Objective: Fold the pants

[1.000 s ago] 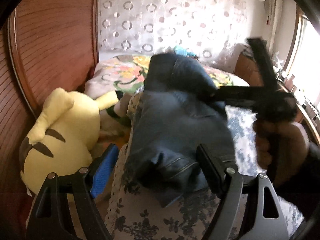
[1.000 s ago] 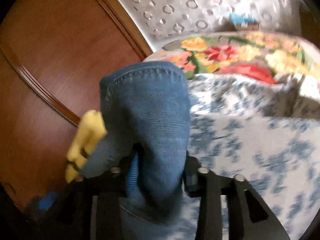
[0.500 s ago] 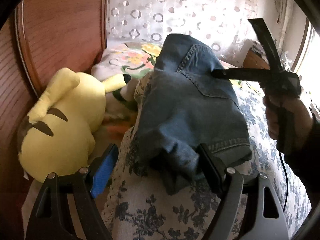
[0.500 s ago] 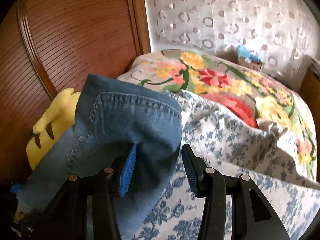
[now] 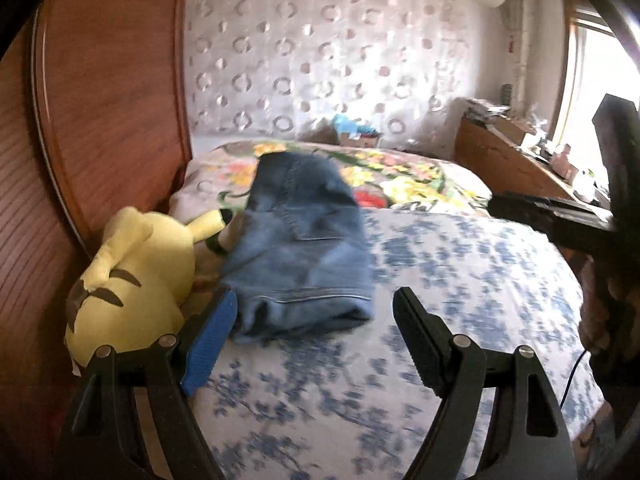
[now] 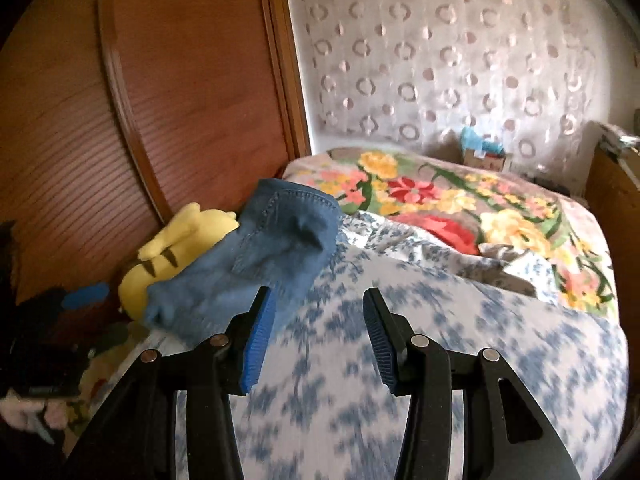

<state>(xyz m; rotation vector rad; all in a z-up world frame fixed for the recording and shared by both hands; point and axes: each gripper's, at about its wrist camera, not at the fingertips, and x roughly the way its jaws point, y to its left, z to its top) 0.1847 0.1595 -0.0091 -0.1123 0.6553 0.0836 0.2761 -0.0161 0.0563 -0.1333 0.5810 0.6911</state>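
The folded blue denim pants (image 5: 300, 248) lie as a compact bundle on the white and blue flowered bed cover (image 5: 460, 264), against the yellow plush toy. My left gripper (image 5: 314, 336) is open and empty, just in front of the bundle. In the right wrist view the pants (image 6: 256, 268) lie to the left, and my right gripper (image 6: 318, 332) is open and empty beside them. The right gripper's black frame also shows at the right edge of the left wrist view (image 5: 560, 220).
A yellow plush toy (image 5: 136, 276) lies left of the pants against the wooden headboard (image 5: 100, 120). A bright floral blanket (image 6: 460, 208) covers the far end of the bed. A wooden cabinet (image 5: 508, 160) stands at the right by the window.
Both grippers let go of the pants and pulled back. The pants dropped from being held up and now rest folded on the bed.
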